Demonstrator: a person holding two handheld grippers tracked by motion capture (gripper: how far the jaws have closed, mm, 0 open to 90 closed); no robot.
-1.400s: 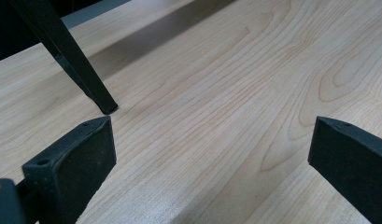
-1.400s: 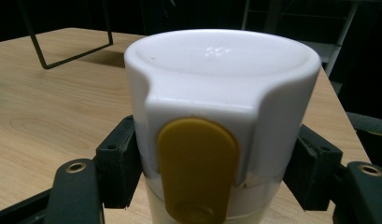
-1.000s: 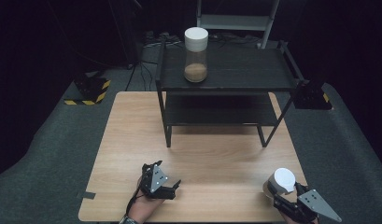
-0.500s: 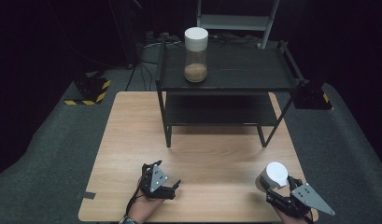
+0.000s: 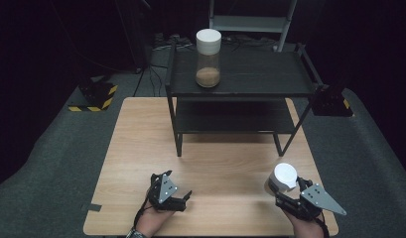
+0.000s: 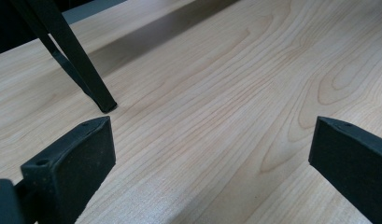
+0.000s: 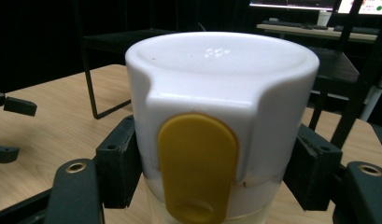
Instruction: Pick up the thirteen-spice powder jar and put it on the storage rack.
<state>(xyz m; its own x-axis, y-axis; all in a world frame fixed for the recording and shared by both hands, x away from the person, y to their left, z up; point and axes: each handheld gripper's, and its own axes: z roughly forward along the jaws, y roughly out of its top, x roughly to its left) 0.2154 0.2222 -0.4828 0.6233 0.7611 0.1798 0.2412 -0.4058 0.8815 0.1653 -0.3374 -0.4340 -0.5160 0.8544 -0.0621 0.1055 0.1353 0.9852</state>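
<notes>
A clear jar with a white lid [image 5: 285, 176] and a yellow tab [image 7: 198, 163] is held at the table's front right. My right gripper [image 5: 282, 187] is shut on it, and in the right gripper view both jaws press its sides just under the lid [image 7: 216, 84]. I cannot tell whether it rests on the table. My left gripper [image 5: 176, 184] lies low at the front left, open, with bare wood between its jaws [image 6: 212, 144]. A second white-lidded jar [image 5: 208, 58] with brown contents stands on the top of the black rack [image 5: 260, 74].
The two-tier black rack takes up the far half of the wooden table [image 5: 141, 139]; one of its legs [image 6: 81, 70] stands just ahead of my left gripper. Grey carpet surrounds the table. A yellow-and-black striped block [image 5: 94, 96] sits on the floor at the far left.
My right gripper has carried the jar a little to the left and farther onto the table. The left gripper has stayed put.
</notes>
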